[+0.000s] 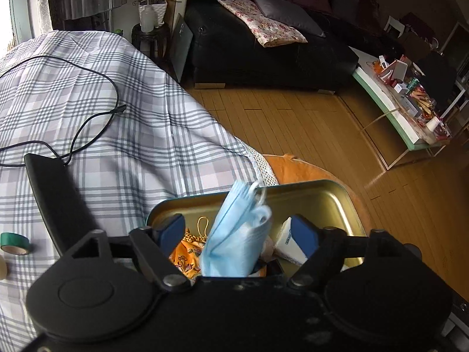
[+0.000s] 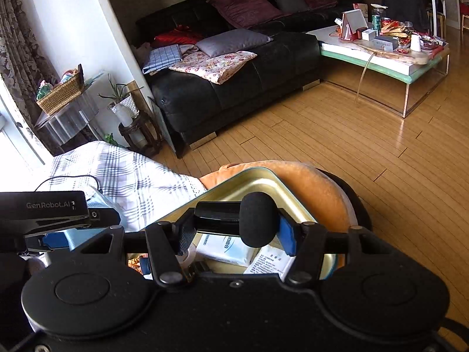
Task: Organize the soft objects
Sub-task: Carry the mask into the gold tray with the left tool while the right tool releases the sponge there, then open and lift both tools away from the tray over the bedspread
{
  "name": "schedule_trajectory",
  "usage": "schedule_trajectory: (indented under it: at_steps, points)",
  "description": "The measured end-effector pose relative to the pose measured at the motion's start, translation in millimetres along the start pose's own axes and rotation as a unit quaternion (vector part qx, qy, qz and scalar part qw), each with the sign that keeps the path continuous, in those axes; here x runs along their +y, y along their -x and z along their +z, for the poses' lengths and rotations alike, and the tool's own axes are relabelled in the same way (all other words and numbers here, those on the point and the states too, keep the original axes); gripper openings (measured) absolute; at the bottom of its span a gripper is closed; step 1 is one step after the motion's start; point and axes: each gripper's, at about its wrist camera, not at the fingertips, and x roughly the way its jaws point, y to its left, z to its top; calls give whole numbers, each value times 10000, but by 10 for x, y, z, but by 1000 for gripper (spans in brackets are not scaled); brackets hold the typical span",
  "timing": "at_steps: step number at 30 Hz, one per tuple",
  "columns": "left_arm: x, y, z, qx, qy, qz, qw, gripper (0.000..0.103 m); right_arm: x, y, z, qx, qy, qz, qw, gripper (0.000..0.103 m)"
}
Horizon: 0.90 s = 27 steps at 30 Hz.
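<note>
A gold metal tin [image 1: 322,196] sits on an orange cushion [image 1: 296,170] beside the plaid-covered bed. My left gripper [image 1: 237,234] hangs over the tin with its blue pads wide apart; a stack of light blue face masks [image 1: 234,234] stands upright between them, touching neither pad. An orange patterned cloth [image 1: 184,256] and a white tissue pack [image 1: 288,242] lie in the tin. My right gripper [image 2: 234,228] is shut on a black microphone with a foam head [image 2: 258,220], held above the tin [image 2: 263,182]. White tissue packs [image 2: 225,249] lie below it.
A black cable [image 1: 96,114] and a black flat device [image 1: 52,199] lie on the plaid bedsheet [image 1: 117,88]. A green tape roll [image 1: 14,243] sits at the left edge. A black sofa [image 2: 234,88], a cluttered glass table [image 2: 381,55] and wooden floor [image 2: 351,152] lie beyond.
</note>
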Motion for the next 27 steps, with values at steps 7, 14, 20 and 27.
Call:
schedule_trajectory:
  at_steps: [7, 14, 20, 27]
  points:
    - [121, -112, -59, 126, 95, 104, 9998, 89, -29, -106, 71, 3, 61, 104, 9999, 56]
    - [290, -71, -133, 134, 241, 164, 9995, 92, 37, -179, 73, 13, 204, 273, 9994, 73]
    - [335, 62, -202, -42, 175, 256, 9995, 98, 55, -118, 45, -33, 120, 309, 9994, 81]
    - [399, 353, -312, -480, 58, 523, 9975, 102, 132, 19, 11, -198, -29, 393, 9990, 91]
